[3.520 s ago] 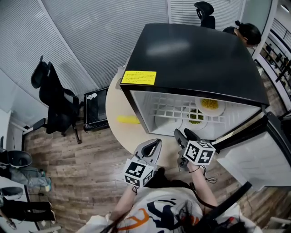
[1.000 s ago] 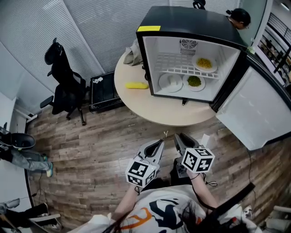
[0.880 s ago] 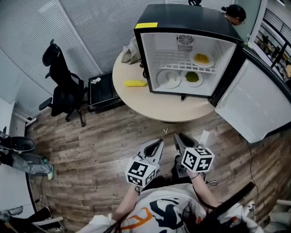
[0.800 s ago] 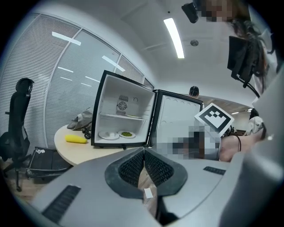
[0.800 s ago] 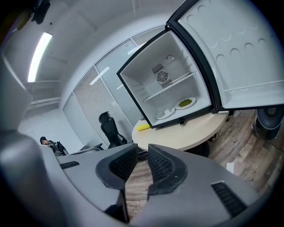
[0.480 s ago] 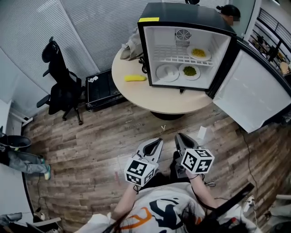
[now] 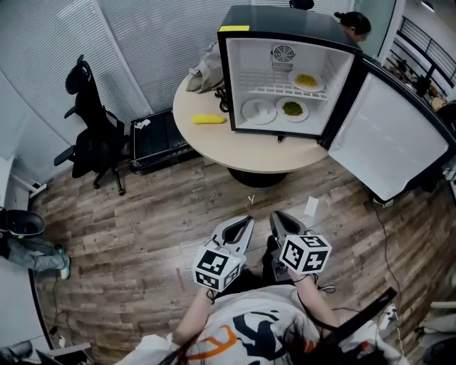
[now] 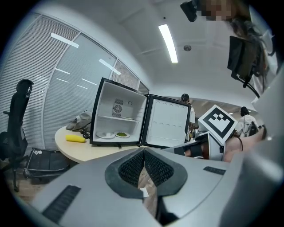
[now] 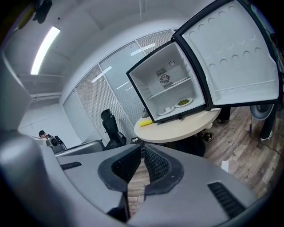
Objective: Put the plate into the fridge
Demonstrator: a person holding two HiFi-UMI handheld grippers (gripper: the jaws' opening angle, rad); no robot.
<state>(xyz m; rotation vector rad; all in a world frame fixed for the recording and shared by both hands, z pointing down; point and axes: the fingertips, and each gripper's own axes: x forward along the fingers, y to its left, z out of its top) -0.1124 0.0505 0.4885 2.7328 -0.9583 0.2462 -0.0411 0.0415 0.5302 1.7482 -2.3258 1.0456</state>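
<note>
Three round white plates sit inside the open fridge (image 7: 285, 20), which stands on the round worktop (image 7: 242, 150). A bare-looking plate (image 7: 258, 110) and a plate of green food (image 7: 292, 108) lie side by side on the fridge bottom. A plate of yellow food (image 7: 306, 81) rests on the wire shelf (image 7: 274, 90) above, toward the right. The door (image 7: 388, 139) swings wide to the right. A yellow item (image 7: 208, 120) lies on the worktop just left of the fridge.

The left tongs (image 7: 246, 222) are closed tip to tip with nothing in them. The right tongs (image 7: 273, 217) have just been closing and now meet as well, also empty. Both point toward the fridge over the wooden floor (image 7: 178, 214).

Earlier the tongs hung right at the fridge opening. Now the person stands well back, with bare floor between the tongs and the worktop, and the plates look unmoved.
</note>
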